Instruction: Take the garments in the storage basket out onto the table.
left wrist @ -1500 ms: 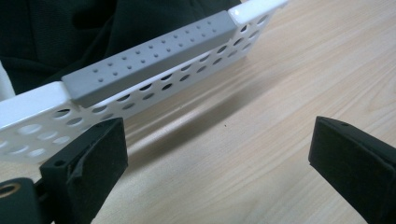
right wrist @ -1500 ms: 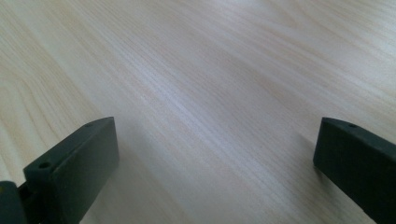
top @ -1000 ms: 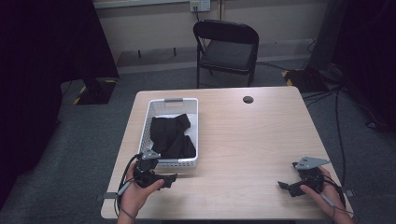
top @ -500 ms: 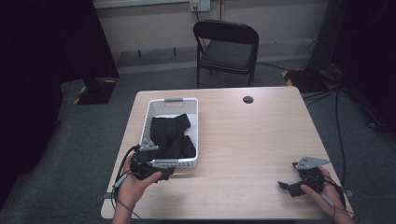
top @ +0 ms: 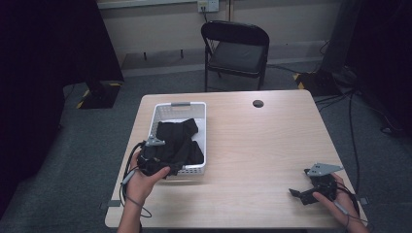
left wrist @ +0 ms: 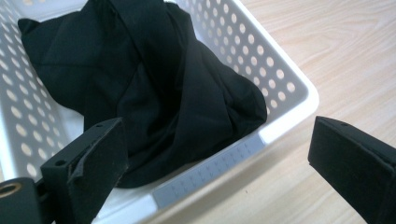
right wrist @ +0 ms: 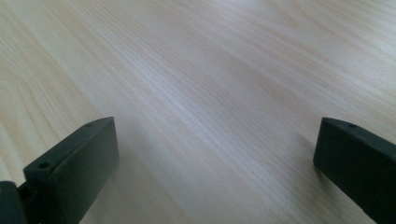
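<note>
A white perforated basket [top: 199, 127] stands on the left half of the light wood tabletop [top: 252, 145], its long side running away from the person, and a crumpled black cloth [top: 176, 141] lies inside it, heaped toward the near end. In the left gripper view the cloth [left wrist: 154, 84] bulges against the basket's near right corner, with the holed wall [left wrist: 261, 56] and the grey strip on the near rim beside it. The left gripper [top: 154, 158], held in the person's left hand [top: 143, 177], sits at the basket's near left corner, over the rim and just beside the cloth; its grey three-cornered plate points up and a cable trails down past the wrist. Its jaws stand wide apart, the left one over the inside of the basket near the cloth's edge and the right one out over bare wood beyond the basket's corner, and nothing lies between them in a grip. I cannot tell whether the left jaw touches the cloth. The right gripper [top: 303, 193] rests low at the near right part of the tabletop, well apart from the basket, held in the right hand [top: 333, 196]; its jaws are also spread wide, over plain wood grain. A small dark round hole [top: 258, 103] marks the far side of the tabletop, and a black folding chair [top: 235, 46] stands on the carpet beyond it.
</note>
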Tool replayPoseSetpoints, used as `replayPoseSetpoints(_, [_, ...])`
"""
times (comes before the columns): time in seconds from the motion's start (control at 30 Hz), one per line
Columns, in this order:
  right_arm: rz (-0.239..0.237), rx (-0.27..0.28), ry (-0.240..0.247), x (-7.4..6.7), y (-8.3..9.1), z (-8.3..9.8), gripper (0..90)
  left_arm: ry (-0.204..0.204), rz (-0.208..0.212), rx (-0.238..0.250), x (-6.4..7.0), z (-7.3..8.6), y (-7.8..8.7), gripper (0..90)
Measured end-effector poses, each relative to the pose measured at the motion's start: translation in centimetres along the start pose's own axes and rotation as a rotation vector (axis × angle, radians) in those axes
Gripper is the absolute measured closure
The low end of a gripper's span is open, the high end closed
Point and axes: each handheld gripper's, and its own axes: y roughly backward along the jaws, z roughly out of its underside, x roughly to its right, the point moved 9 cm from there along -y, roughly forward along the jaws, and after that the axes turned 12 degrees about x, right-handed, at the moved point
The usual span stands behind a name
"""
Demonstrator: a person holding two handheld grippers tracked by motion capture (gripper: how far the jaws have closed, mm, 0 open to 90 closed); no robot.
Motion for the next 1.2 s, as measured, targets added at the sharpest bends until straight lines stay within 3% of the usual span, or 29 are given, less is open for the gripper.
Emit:
replayPoseSetpoints(0.67, [0.0,0.0,0.0,0.0,0.0,0.0,0.0,0.013,-0.039,0.024,-1.1,-2.1,-2.8,4.5])
replayPoseSetpoints(0.9, [0.0,0.0,0.0,0.0,0.0,0.0,0.0,-0.003,-0.044,0.005,-1.2,-2.4,-4.2,4.5])
replayPoseSetpoints(1.2, [0.0,0.0,0.0,0.0,0.0,0.0,0.0,0.001,-0.092,-0.002,-2.2,-2.6,-5.7,4.5])
